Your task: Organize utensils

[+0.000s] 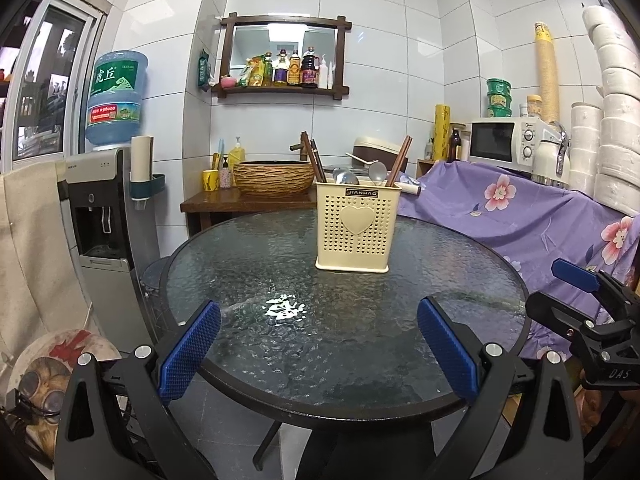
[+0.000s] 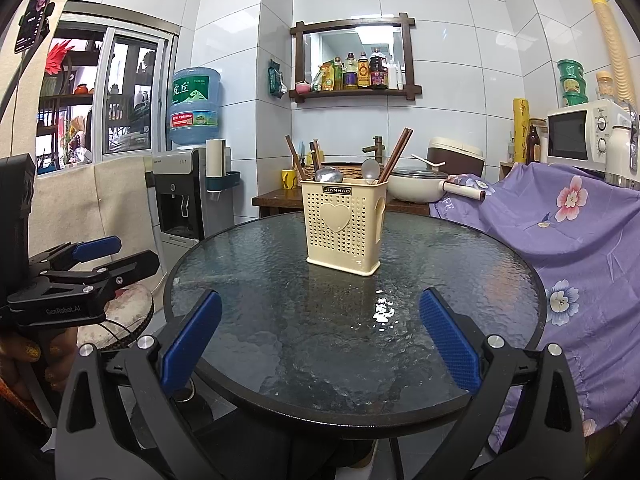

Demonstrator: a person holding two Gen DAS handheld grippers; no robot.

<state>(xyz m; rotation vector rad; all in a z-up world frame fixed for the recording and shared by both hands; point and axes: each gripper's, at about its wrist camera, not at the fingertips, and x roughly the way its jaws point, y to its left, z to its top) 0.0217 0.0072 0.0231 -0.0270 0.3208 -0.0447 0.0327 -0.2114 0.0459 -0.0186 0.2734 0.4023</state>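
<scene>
A cream perforated plastic utensil caddy with a raised heart on its front [image 1: 353, 227] stands upright toward the far side of the round, dark-rimmed textured glass table [image 1: 280, 364], and it already holds the utensils: dark brown wooden chopsticks [image 1: 400, 160] leaning out at the right, more of them at the left, and two stainless-steel spoons [image 1: 378, 171] with their bowls up between them. No loose utensil shows on the glass, so the sorting looks largely done. The caddy is probably light and fairly stiff, with thin walls that could flex under a hard squeeze, and on smooth glass it may slide or tip if pushed high; a hold low on a side wall or at the side handle seen in the right wrist view seems safest. The chopsticks are light, rigid and thin, best pinched near the upper shaft; the spoons are heavier and slick, so their narrow handles, hidden inside, would suit the ribbed pads better than the rounded bowls. The left gripper [image 1: 319, 354] hangs over the near table edge, fingers spread wide with nothing between them. The right gripper [image 2: 320, 342] is likewise wide apart and empty, well short of the caddy. Beyond the table stand a woven basin [image 1: 273, 177], a water dispenser [image 1: 105, 216] and a purple floral cloth [image 1: 520, 220].
</scene>
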